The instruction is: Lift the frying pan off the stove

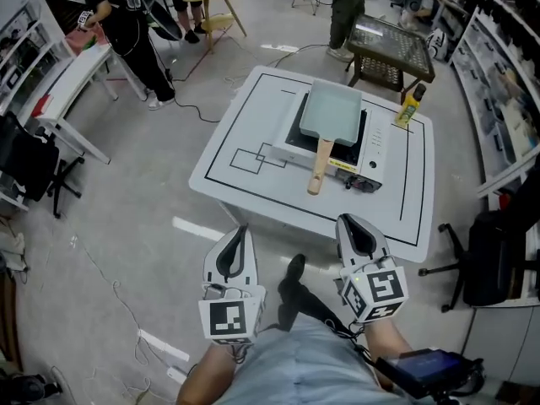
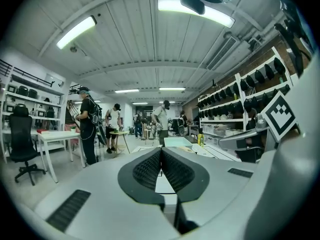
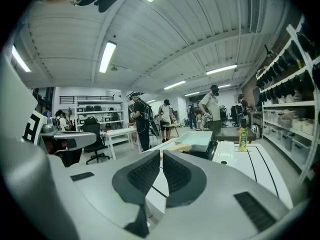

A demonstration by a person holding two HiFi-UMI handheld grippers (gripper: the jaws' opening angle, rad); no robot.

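A pale green rectangular frying pan (image 1: pixel 332 112) with a wooden handle (image 1: pixel 321 165) rests on a white portable stove (image 1: pixel 373 148) on the white table (image 1: pixel 245 133). The handle points toward me. Both grippers hang close to my body, short of the table's near edge and well apart from the pan. My left gripper (image 1: pixel 240 233) is shut with nothing between its pads. My right gripper (image 1: pixel 349 224) is shut and empty too. The left gripper view looks past the left gripper (image 2: pixel 161 152) to the distant pan (image 2: pixel 177 141). In the right gripper view the right gripper (image 3: pixel 161 156) points toward the pan (image 3: pixel 196 140).
A yellow bottle (image 1: pixel 410 105) stands at the table's far right corner. Behind it is a black wire table (image 1: pixel 392 51). An office chair (image 1: pixel 485 260) sits at the right, and a white desk (image 1: pixel 72 83) and a dark chair (image 1: pixel 29 165) at the left. People stand at the back. Cables lie on the floor.
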